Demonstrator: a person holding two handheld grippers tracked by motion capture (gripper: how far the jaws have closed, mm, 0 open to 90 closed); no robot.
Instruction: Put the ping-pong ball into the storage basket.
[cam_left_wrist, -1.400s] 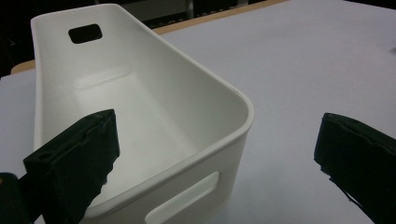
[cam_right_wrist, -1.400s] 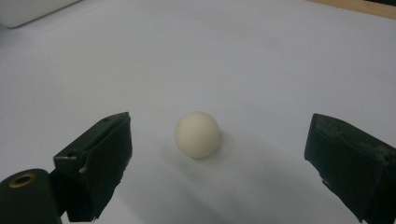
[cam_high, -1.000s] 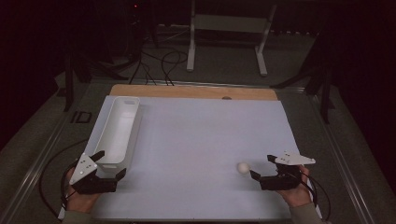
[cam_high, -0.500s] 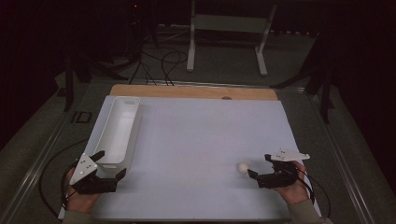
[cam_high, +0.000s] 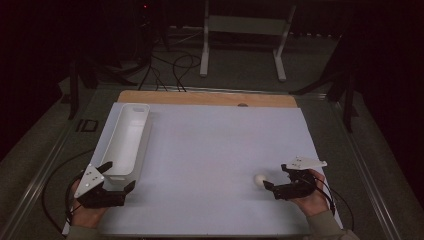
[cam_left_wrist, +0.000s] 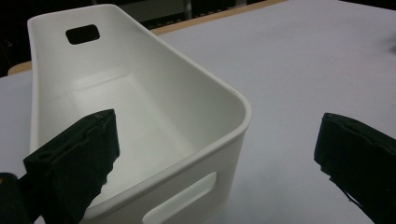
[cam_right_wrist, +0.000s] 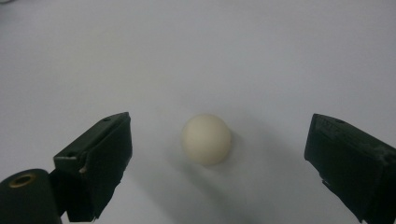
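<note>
A small cream ball (cam_high: 259, 179) lies on the white table sheet at the right front. My right gripper (cam_high: 275, 176) is open just right of it, jaws pointing left. In the right gripper view the ball (cam_right_wrist: 206, 139) rests on the sheet a little ahead of the open right gripper (cam_right_wrist: 219, 135), between the lines of its two jaws and touching neither. A long white bin (cam_high: 127, 140) with nothing in it stands at the left. My left gripper (cam_high: 119, 175) is open at the bin's near end. In the left gripper view one jaw hangs over the inside of the bin (cam_left_wrist: 140, 107) and the other outside its wall.
The white sheet (cam_high: 210, 150) covers a wooden tabletop whose far edge (cam_high: 205, 98) shows bare. Cables trail from both grippers off the table's sides. A metal stand (cam_high: 242, 40) and floor cables lie beyond the table in the dark.
My right gripper has edged slightly left toward the ball. The left gripper, the bin and the ball stay where they were.
</note>
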